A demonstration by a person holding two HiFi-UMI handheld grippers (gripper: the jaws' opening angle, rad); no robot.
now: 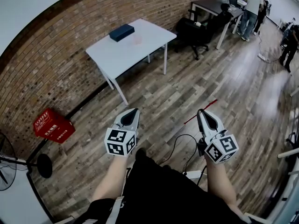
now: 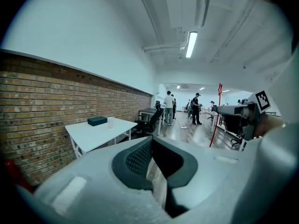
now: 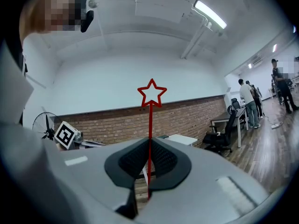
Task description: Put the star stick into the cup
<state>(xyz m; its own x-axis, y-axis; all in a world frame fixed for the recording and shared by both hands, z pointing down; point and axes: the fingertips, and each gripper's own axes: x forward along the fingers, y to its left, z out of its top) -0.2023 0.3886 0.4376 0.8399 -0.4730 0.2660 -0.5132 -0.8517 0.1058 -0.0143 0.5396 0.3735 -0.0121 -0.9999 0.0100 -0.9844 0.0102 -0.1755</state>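
We can't read the white print on the red box [image 1: 53, 125], left of the left tongs [image 1: 134, 111], which are closed and empty. Right tongs [image 1: 202, 112] pinch the star stick [image 3: 150, 125]; we see its star only in the right gripper view.

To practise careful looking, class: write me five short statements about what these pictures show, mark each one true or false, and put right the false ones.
1. The right tool grips a thin red stick with an outlined star top. True.
2. The left tool holds a stick too. False: its jaws are together with nothing between them.
3. A dark rectangular box lies on the white table. True.
4. The red box stands on that table. False: it sits on the wooden floor.
5. The red stick stands in the pale translucent cup. False: the cup is on the table and the stick is in the right tool.
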